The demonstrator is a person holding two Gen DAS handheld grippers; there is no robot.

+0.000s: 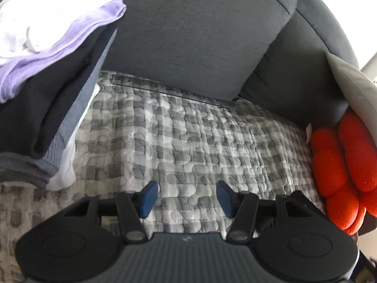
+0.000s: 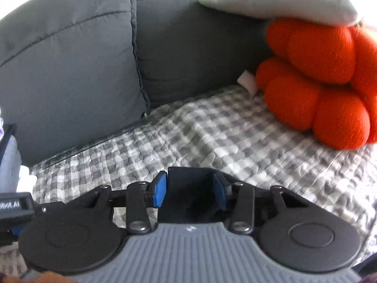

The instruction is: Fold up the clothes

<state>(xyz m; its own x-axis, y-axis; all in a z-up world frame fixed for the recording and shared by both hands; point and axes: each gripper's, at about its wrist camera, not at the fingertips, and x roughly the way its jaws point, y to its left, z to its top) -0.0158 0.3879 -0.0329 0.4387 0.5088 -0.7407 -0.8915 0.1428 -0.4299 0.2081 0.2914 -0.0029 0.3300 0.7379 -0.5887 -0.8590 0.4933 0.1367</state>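
Two tools work over a sofa here. In the left wrist view, the left tool [image 1: 186,197] stands half wide with nothing between its blue pads [image 1: 148,198], above a grey checked quilt [image 1: 188,129]. The stack of clothes [image 1: 47,70] lies to its upper left, white and lilac on top, black and grey below. Its long edge runs away from the tool toward the grey back cushion [image 1: 200,35]. An orange cushion [image 1: 341,160] sits far on the other side.

In the right wrist view, the right tool [image 2: 190,188] has a dark garment [image 2: 188,195] filling the gap between its pads, apparently held. The stack shows only at the left border [image 2: 9,165], so I judge the left hand is nearer to it.
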